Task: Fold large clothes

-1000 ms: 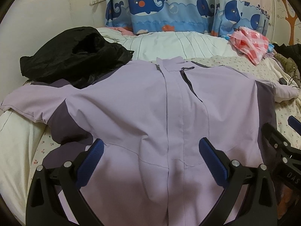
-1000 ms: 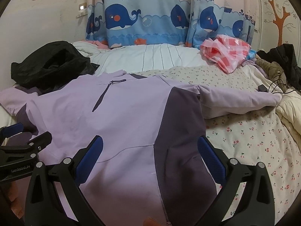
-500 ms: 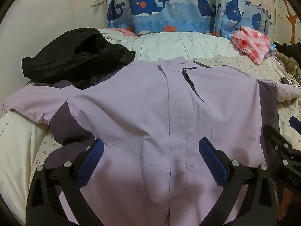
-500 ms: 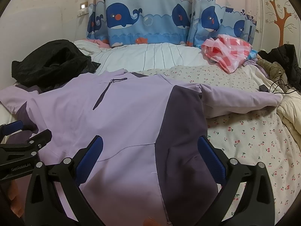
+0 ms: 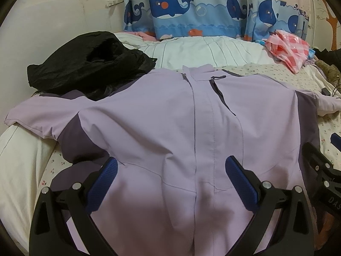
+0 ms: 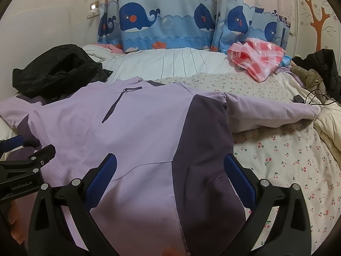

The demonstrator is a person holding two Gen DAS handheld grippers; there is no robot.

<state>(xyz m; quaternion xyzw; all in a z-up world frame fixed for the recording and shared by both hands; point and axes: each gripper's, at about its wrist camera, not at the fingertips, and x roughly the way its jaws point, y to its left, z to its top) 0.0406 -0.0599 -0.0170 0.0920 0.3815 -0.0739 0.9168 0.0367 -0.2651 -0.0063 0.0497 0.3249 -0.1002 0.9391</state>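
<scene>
- Left wrist view: the left tongs (image 5: 170, 177) are spread wide, holding nothing, above the near hem area of the lilac jacket (image 5: 174, 128).
- Right wrist view: the right tongs (image 6: 170, 175) are likewise spread and hold nothing, above the jacket's dark purple side panel (image 6: 204, 138).
- The jacket lies front-up and flat on the bed (image 6: 287, 160), collar at the far end, both sleeves stretched out to left and right.
- The left sleeve (image 5: 42, 115) lies partly under a black garment (image 5: 85, 64) at far left.
- A pink checked bag (image 6: 257, 61) sits at far right on the bed, well apart from the jacket.
- A whale-print curtain (image 6: 170, 21) hangs beyond the bed.
</scene>
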